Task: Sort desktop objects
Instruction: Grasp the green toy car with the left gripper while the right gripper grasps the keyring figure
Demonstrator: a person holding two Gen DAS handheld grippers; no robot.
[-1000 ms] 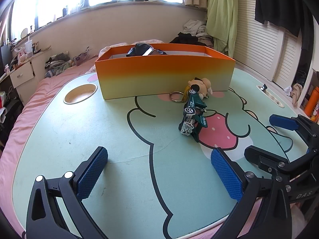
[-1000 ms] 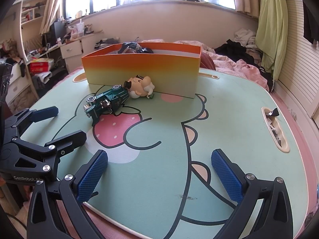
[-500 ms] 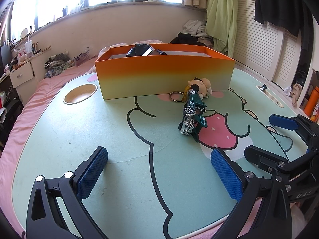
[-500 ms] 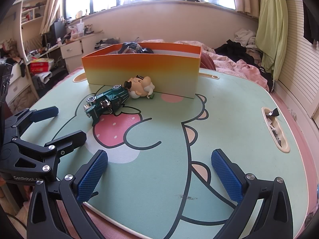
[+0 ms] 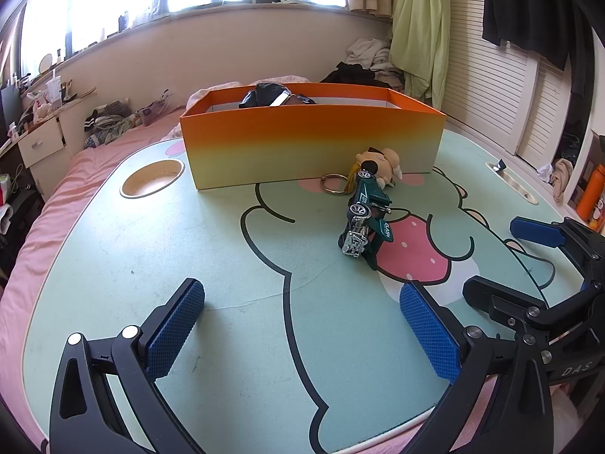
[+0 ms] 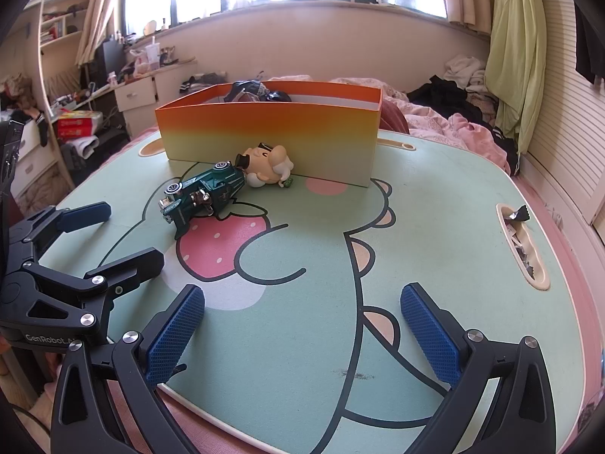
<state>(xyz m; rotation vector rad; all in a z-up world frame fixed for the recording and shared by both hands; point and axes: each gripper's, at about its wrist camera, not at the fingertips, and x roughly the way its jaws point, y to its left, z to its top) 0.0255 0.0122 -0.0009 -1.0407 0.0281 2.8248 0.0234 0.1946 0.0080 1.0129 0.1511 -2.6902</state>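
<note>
A green toy car (image 5: 365,216) (image 6: 202,193) lies on its side on the mint cartoon table (image 5: 189,257) (image 6: 435,204). Just behind it a small pig-figure keychain (image 5: 378,162) (image 6: 266,166) with a metal ring (image 5: 332,183) rests against the orange box (image 5: 310,140) (image 6: 268,132), which holds dark objects (image 5: 270,96) (image 6: 257,92). My left gripper (image 5: 302,325) is open near the table's front edge, empty, well short of the car. My right gripper (image 6: 302,325) is open and empty too. Each gripper shows in the other's view: the right one (image 5: 529,261), the left one (image 6: 102,234).
A round cup recess (image 5: 151,181) sits left of the box. A slot (image 6: 523,249) with small wrappers runs along the table's right edge. Pink bedding (image 6: 453,125), clothes and a cluttered desk (image 6: 143,87) surround the table.
</note>
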